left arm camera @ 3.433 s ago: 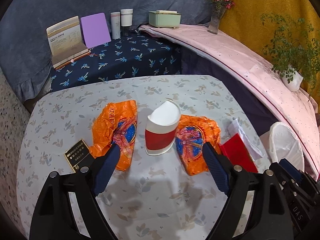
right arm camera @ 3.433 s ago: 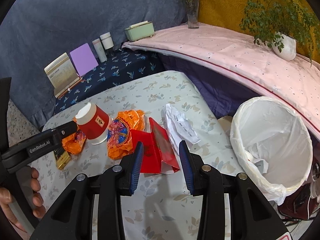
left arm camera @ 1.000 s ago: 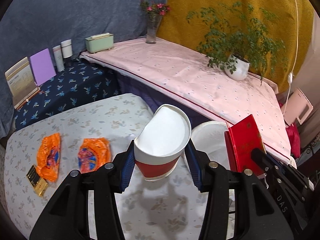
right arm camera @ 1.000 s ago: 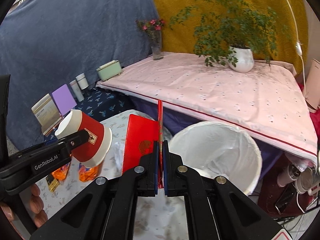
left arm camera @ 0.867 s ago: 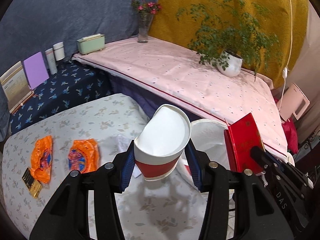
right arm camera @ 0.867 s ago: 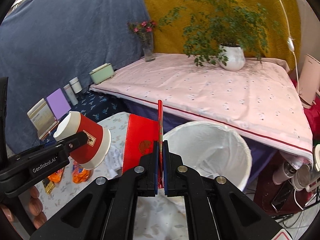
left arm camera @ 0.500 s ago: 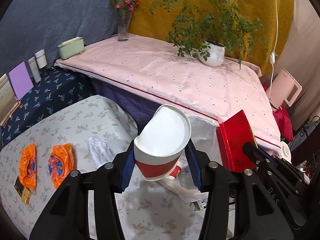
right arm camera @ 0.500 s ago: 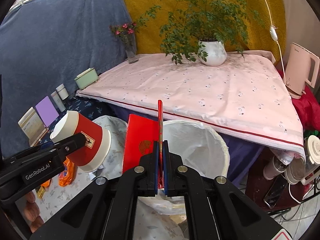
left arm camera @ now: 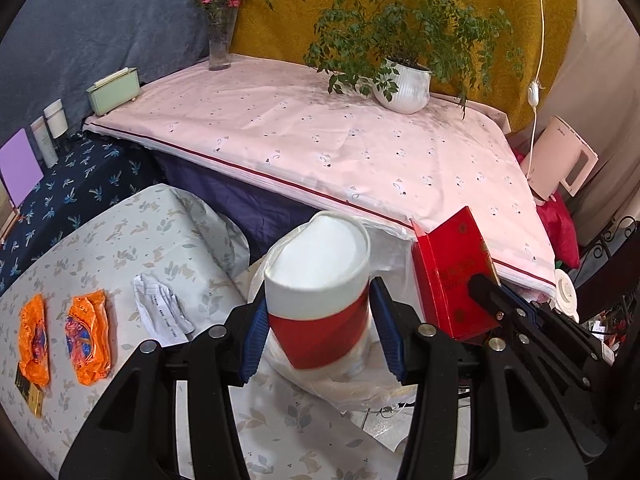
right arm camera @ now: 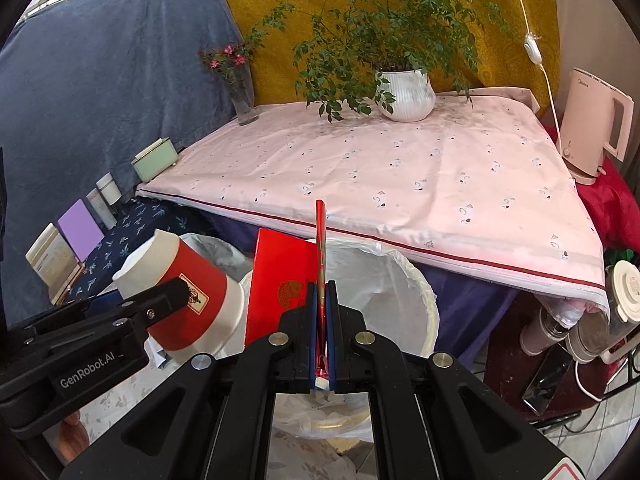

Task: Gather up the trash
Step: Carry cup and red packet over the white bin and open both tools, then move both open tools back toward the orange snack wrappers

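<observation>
My left gripper (left arm camera: pixel 318 330) is shut on a red and white paper cup (left arm camera: pixel 320 296), upside down, held over the white-lined trash bin (left arm camera: pixel 340 384). The cup also shows in the right wrist view (right arm camera: pixel 188 300). My right gripper (right arm camera: pixel 320 320) is shut on a flattened red packet (right arm camera: pixel 280 284), held upright above the bin (right arm camera: pixel 384 292). The packet shows in the left wrist view (left arm camera: pixel 456 276) too. Two orange wrappers (left arm camera: pixel 88 336) and a crumpled white paper (left arm camera: pixel 160 312) lie on the floral table (left arm camera: pixel 132 248).
A small gold and black packet (left arm camera: pixel 28 392) lies at the table's left edge. Behind the bin is a pink-covered surface (left arm camera: pixel 320 148) with a potted plant (left arm camera: pixel 400 84), a vase (left arm camera: pixel 219 44) and a pink kettle (right arm camera: pixel 596 120). Bottles (right arm camera: pixel 560 328) stand on the floor at right.
Both grippers moved right from over the table to above the bin, carrying the cup and the red packet. The wrappers and paper stayed on the table.
</observation>
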`<action>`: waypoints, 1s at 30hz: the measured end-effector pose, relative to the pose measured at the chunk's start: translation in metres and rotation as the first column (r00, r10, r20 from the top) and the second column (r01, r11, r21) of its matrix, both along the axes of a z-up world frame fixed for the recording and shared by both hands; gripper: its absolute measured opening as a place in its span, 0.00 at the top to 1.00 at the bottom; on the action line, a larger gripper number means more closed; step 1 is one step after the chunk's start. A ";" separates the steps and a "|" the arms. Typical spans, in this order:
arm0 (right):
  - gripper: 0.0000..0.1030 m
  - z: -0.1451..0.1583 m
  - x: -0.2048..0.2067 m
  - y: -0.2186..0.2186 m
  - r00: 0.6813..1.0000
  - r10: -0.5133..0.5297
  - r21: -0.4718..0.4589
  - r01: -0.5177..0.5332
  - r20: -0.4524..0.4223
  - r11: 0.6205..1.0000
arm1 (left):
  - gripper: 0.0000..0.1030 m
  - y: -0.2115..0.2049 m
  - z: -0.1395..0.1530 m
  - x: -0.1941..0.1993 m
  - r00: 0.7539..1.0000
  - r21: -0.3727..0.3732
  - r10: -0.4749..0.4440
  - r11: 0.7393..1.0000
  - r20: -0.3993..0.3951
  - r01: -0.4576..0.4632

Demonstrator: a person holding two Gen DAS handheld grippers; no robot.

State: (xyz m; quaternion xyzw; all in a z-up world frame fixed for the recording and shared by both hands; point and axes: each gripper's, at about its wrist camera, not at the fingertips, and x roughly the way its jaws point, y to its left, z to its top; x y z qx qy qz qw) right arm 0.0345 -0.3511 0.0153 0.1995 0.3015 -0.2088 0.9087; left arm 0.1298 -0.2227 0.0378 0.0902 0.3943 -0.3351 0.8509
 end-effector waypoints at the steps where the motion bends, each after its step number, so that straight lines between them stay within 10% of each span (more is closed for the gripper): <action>1: 0.96 -0.001 0.001 -0.001 1.000 0.000 0.001 0.000 0.000 1.000 | 0.56 -0.001 0.000 0.001 1.000 -0.002 -0.002 1.000 -0.002 0.002; 30: 0.77 0.017 0.000 0.022 0.999 0.013 -0.033 -0.012 0.031 0.999 | 0.44 0.030 0.009 0.006 0.997 -0.034 0.077 0.996 0.003 -0.077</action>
